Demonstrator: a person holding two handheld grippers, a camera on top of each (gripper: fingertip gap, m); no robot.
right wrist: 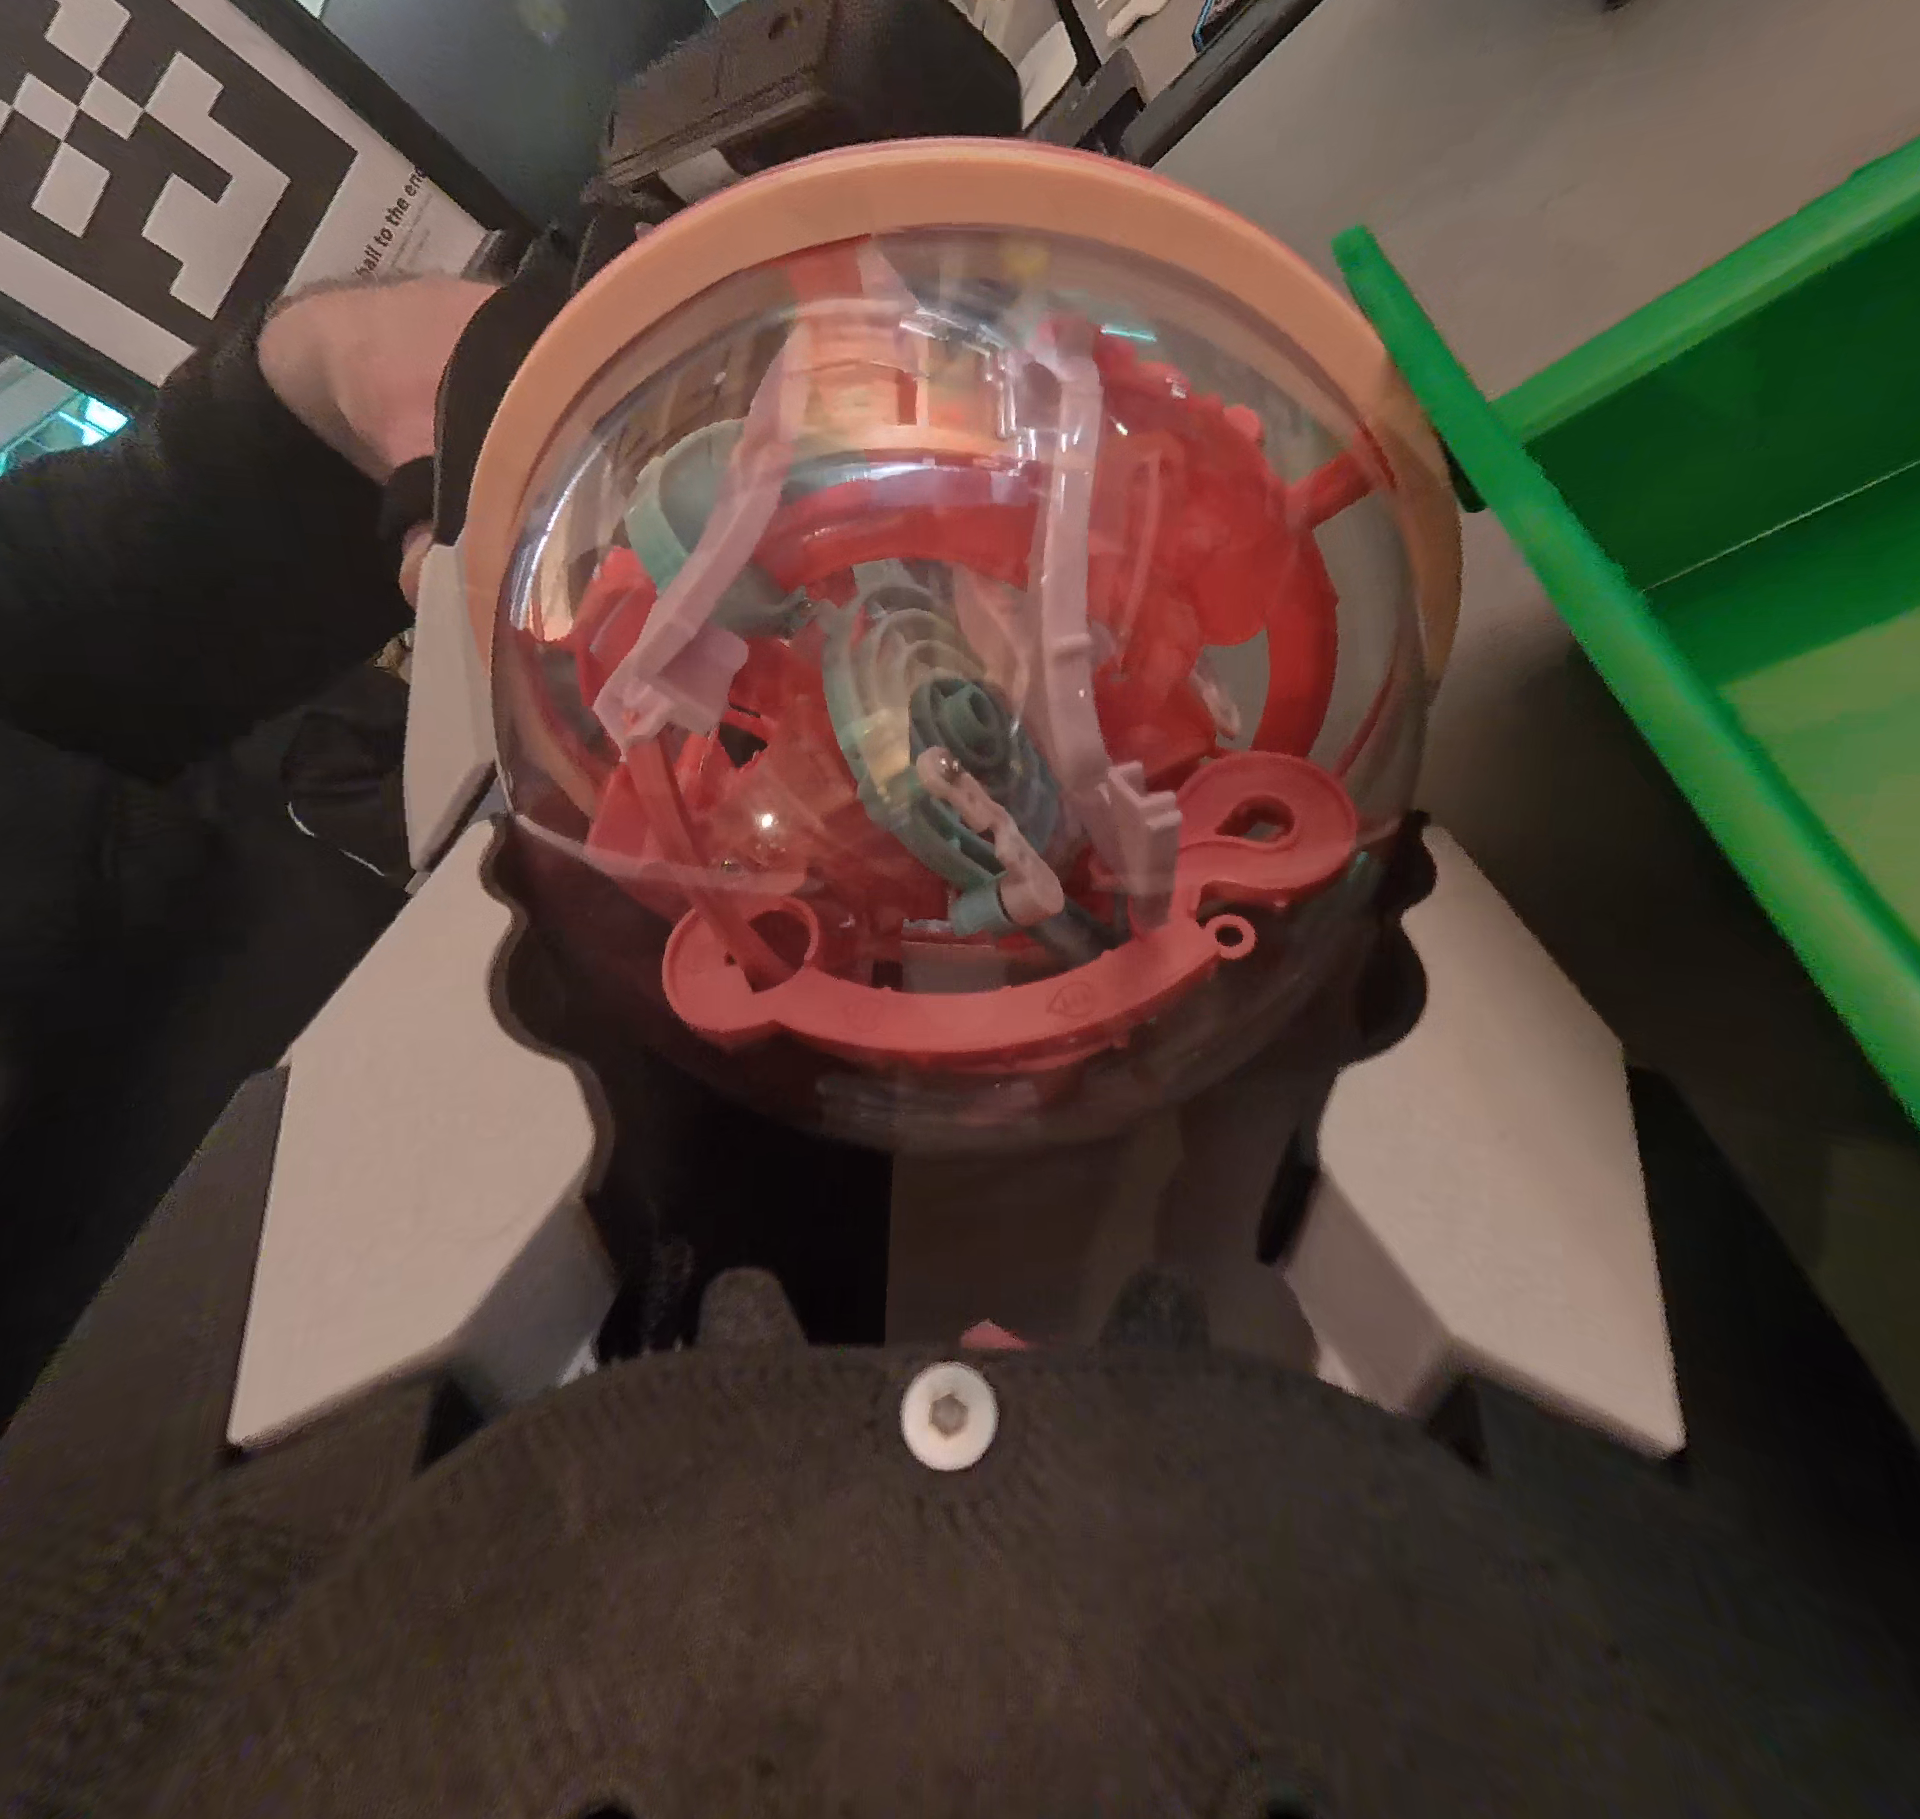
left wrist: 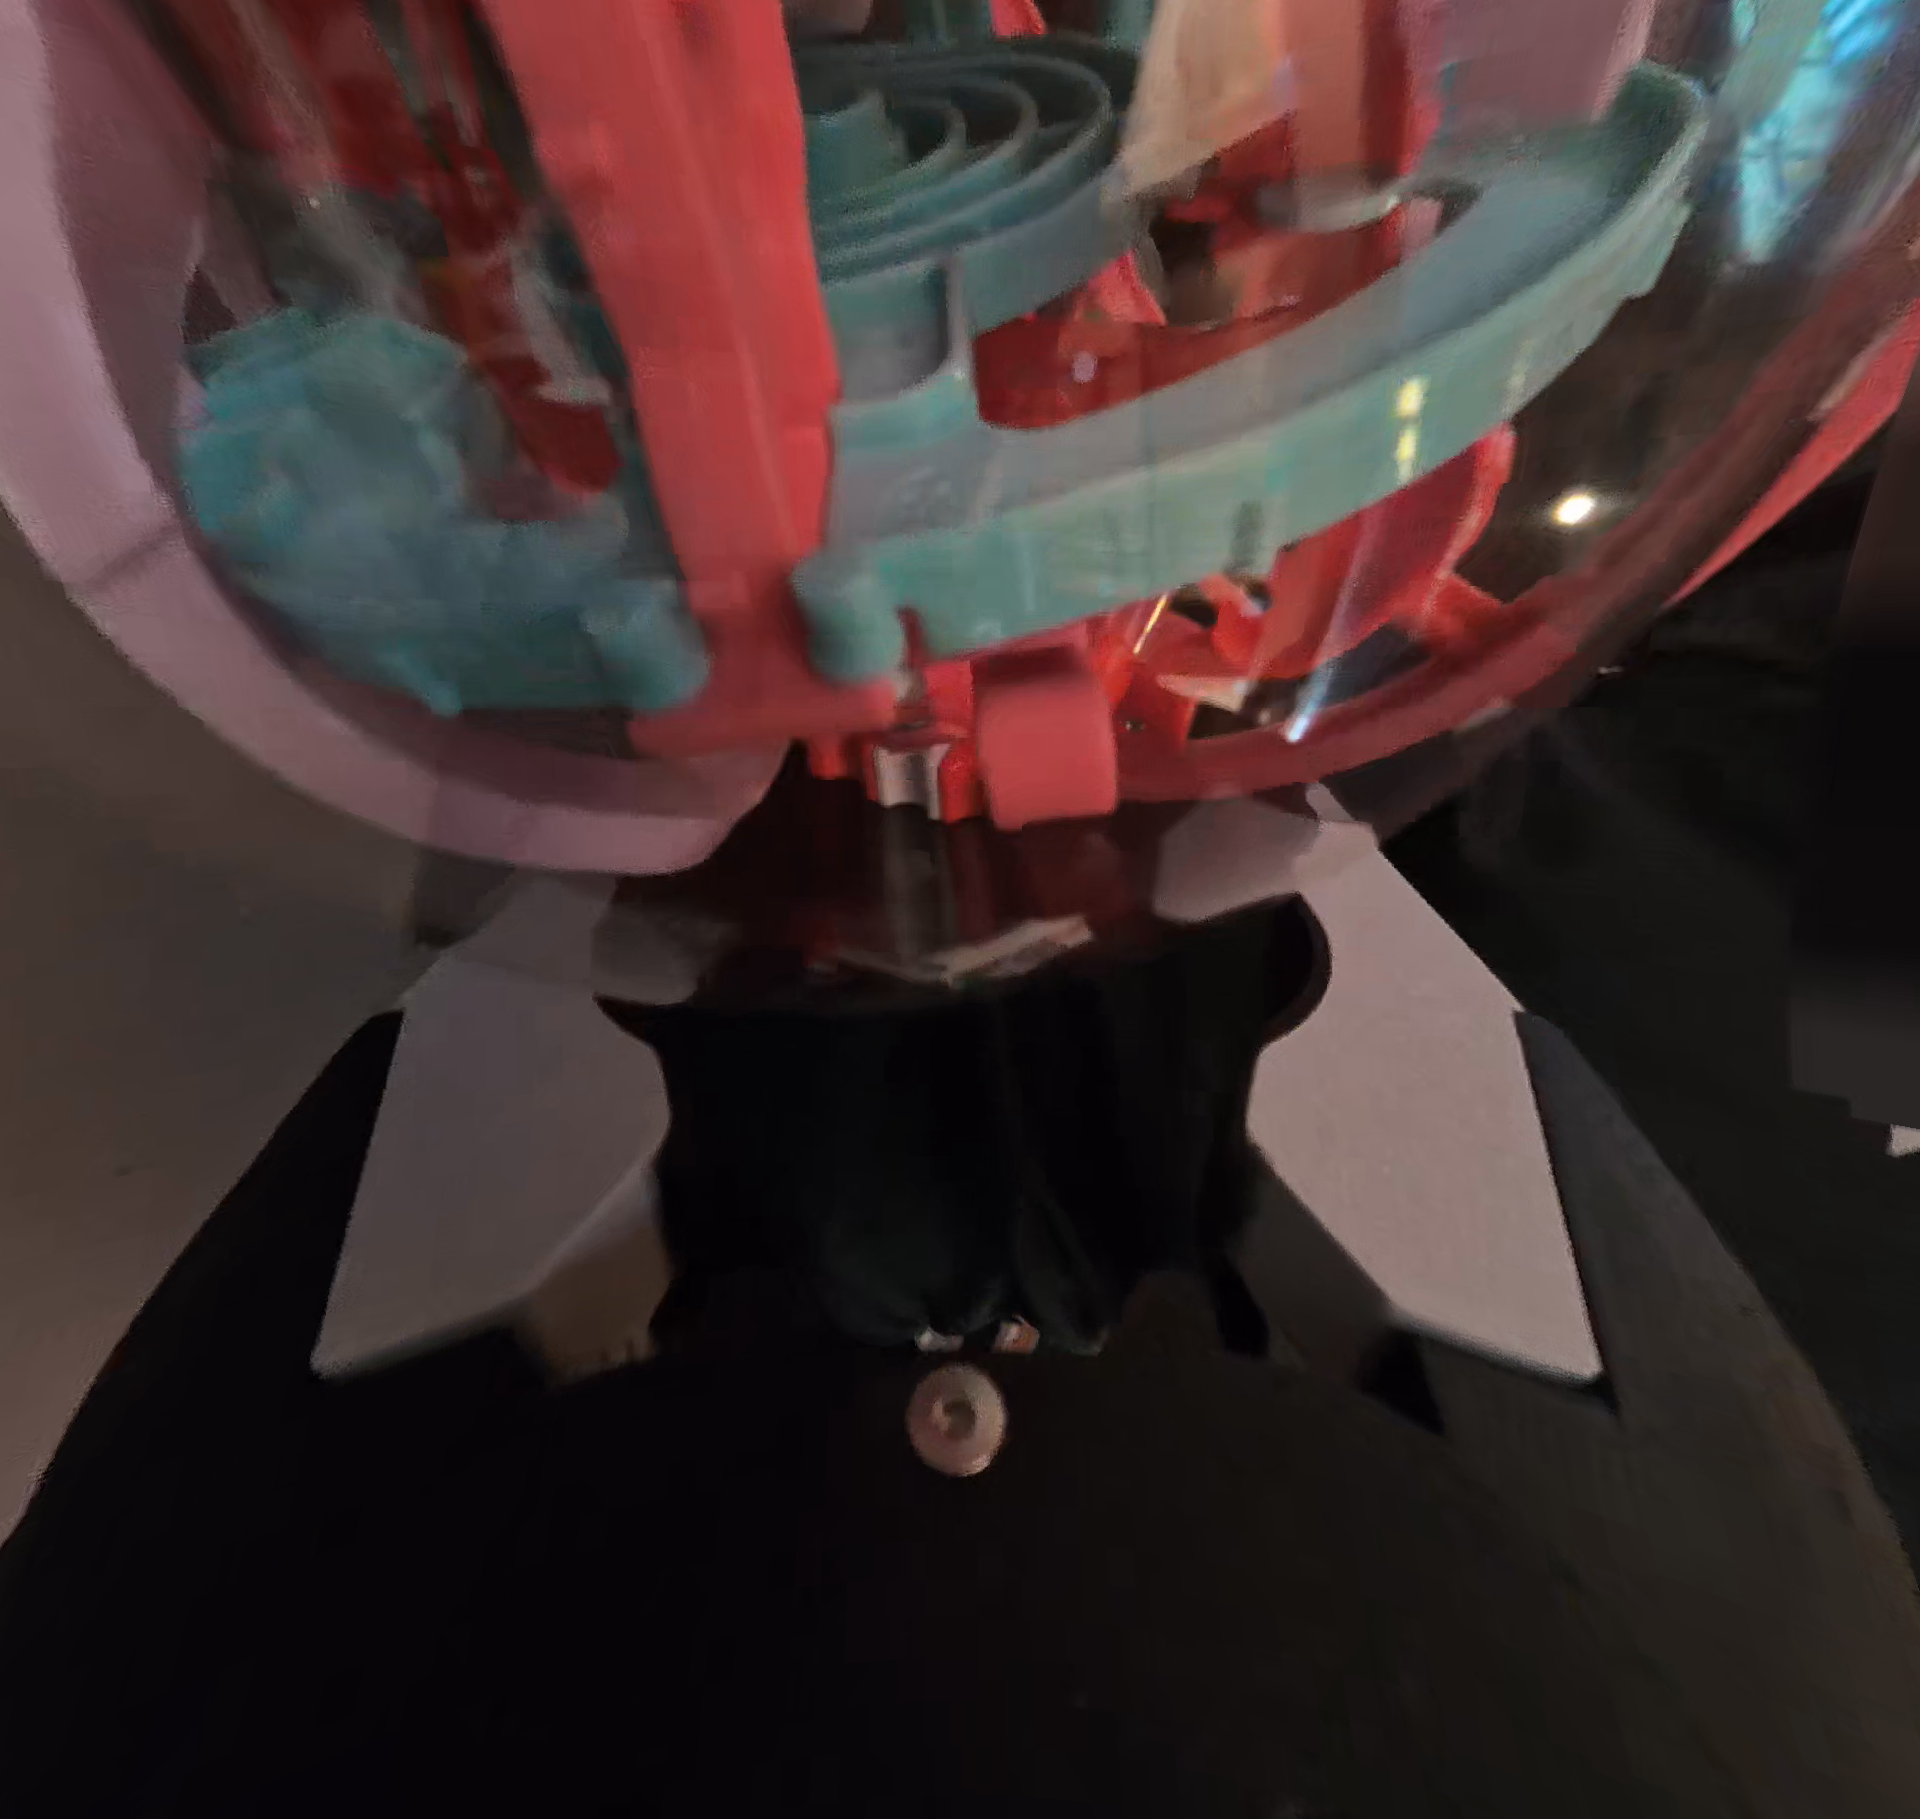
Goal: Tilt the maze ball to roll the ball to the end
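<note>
Nearest in right wrist view: black tool body, then right tool (right wrist: 961, 938) with pale fingers (right wrist: 416, 1094) spread wide around the maze ball (right wrist: 961, 647), cradling its lower half on both sides; pinching the sphere, not pressed together. Same in left wrist view: left tool (left wrist: 914, 896), pale fingers (left wrist: 499, 1146) apart and bearing on the underside of the maze ball (left wrist: 935, 367), very close to lens, blurred. Maze ball thus held up between both tools, off the surface (right wrist: 1351, 159).

Inside: red track (right wrist: 935, 1021) along the near bottom, teal spiral (right wrist: 956, 730) in the middle, pale lilac rails (right wrist: 1070, 626) crossing. Small steel ball (right wrist: 943, 757) probably the shiny dot at the spiral; too small to be sure. In left view cannot find it.

Step judged: mid-tilt, rolling in progress, end not reached as far as visible. Next move calls for small, slow coordinated wrist rolls of both tools, keeping grip even so the sphere does not slip out.

Farther: peach equator ring (right wrist: 727, 242) at top. Person's hand (right wrist: 353, 356) and dark sleeve at left, beside the ring. Green bin (right wrist: 1714, 543) right, its edge just beside the ring: little room to swing that way. More room toward the far side; black chair (right wrist: 810, 55) and patterned marker board (right wrist: 135, 128) well behind.
</note>
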